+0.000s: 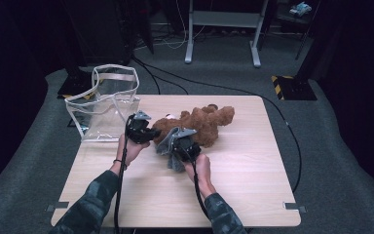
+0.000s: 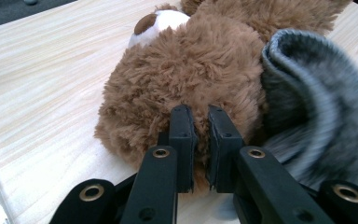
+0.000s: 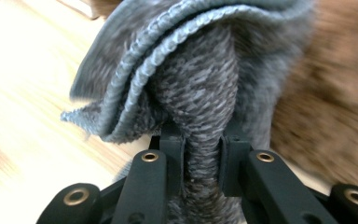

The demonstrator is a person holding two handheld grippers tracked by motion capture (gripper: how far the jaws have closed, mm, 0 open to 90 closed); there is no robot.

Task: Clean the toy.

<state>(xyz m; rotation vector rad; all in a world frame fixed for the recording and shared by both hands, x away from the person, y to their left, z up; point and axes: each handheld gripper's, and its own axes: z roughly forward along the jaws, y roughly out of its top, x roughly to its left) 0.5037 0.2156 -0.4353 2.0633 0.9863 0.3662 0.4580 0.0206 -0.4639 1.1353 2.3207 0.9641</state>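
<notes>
A brown teddy bear [image 1: 202,122] lies on its side in the middle of the wooden table [image 1: 243,190]. In the left gripper view my left gripper [image 2: 200,116] pinches the fur of the teddy bear [image 2: 191,70], its jaws almost together. A grey knitted cloth [image 1: 175,163] hangs bunched against the bear's near side. My right gripper [image 3: 203,140] is shut on a gathered fold of that grey cloth [image 3: 200,84], with the bear [image 3: 335,107] blurred behind it. In the high view the left gripper [image 1: 148,132] is at the bear's left end and the right gripper [image 1: 182,145] just in front of it.
A clear plastic tote bag [image 1: 108,105] with pale handles stands at the table's back left corner, close to the left hand. Bare tabletop lies to the right and front. Behind the table, cables cross the carpet and a metal stand [image 1: 221,29] rises.
</notes>
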